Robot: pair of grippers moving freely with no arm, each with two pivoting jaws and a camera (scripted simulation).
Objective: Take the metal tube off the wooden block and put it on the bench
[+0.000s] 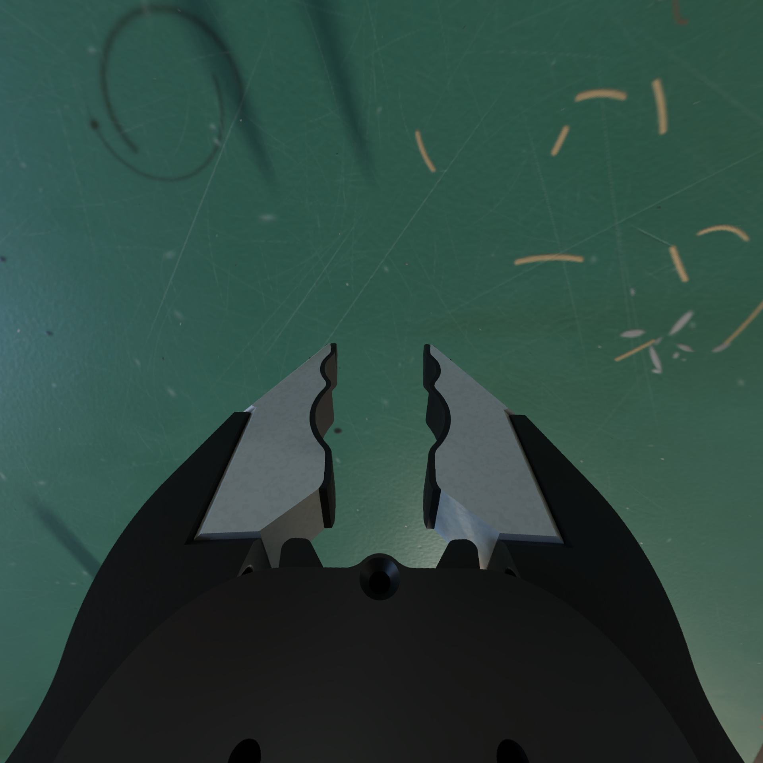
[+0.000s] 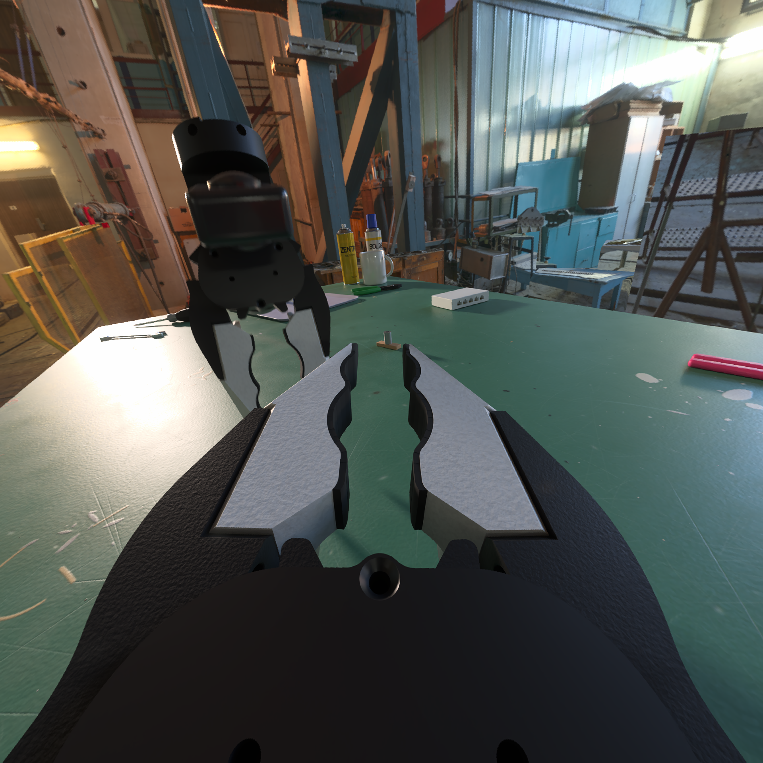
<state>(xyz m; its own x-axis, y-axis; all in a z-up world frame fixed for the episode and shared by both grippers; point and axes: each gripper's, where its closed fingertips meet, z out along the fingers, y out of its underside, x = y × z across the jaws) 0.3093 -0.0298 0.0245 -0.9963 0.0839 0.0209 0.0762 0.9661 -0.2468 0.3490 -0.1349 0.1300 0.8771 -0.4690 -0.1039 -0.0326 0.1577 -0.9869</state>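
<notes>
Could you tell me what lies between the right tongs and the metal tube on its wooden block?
Only bare green bench: the right wrist view shows nothing between the open right tongs and the metal tube upright on the wooden block.

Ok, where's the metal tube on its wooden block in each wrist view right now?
Left wrist view: not in it; only the green bench top and the open left gripper show.
Right wrist view: the metal tube stands upright on the wooden block, centre of frame, just beyond the open right gripper.
Shared landmark: the green bench top; the left gripper also appears left of the tube.
</notes>
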